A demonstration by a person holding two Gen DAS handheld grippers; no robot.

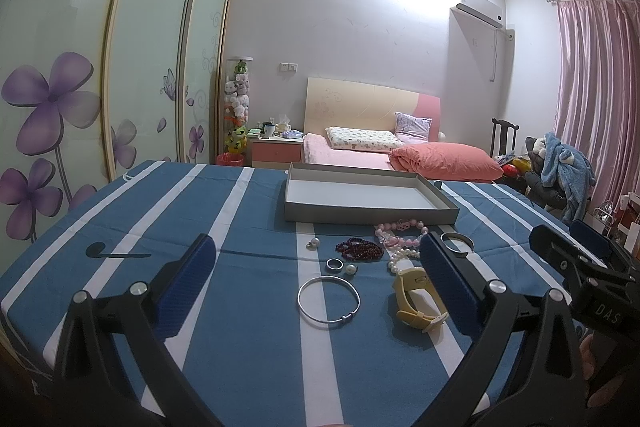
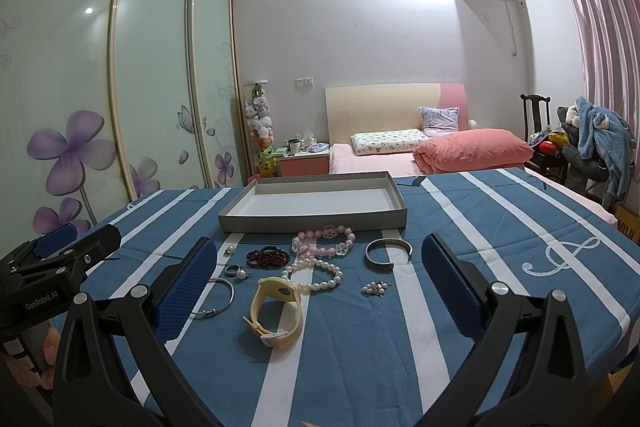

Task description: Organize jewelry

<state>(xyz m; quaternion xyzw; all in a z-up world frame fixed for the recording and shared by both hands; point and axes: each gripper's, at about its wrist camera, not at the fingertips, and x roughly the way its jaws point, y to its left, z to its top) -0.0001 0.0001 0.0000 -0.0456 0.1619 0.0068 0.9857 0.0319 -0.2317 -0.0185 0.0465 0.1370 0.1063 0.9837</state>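
Blue-and-white striped cloth (image 2: 460,259) covers the table on which everything lies. Nearest, the left gripper (image 1: 316,279) and the right gripper (image 2: 320,279) hover above it, jaws spread wide and holding nothing. In the right wrist view, the yellow watch (image 2: 276,311) lies closest at 6 o'clock of the cluster. The thin silver bangle (image 1: 329,300) sits at 9 o'clock of the watch, and the pearl bracelet (image 2: 316,277) is just beyond it. A small sparkly piece (image 2: 374,289), perhaps earrings, lies at 3 o'clock. Farther out are the dark red bead bracelet (image 2: 268,257), the open silver cuff (image 2: 388,253) and the pink bead bracelet (image 2: 326,239). Beyond them at 12 o'clock, the shallow grey tray (image 2: 316,221) holds nothing.
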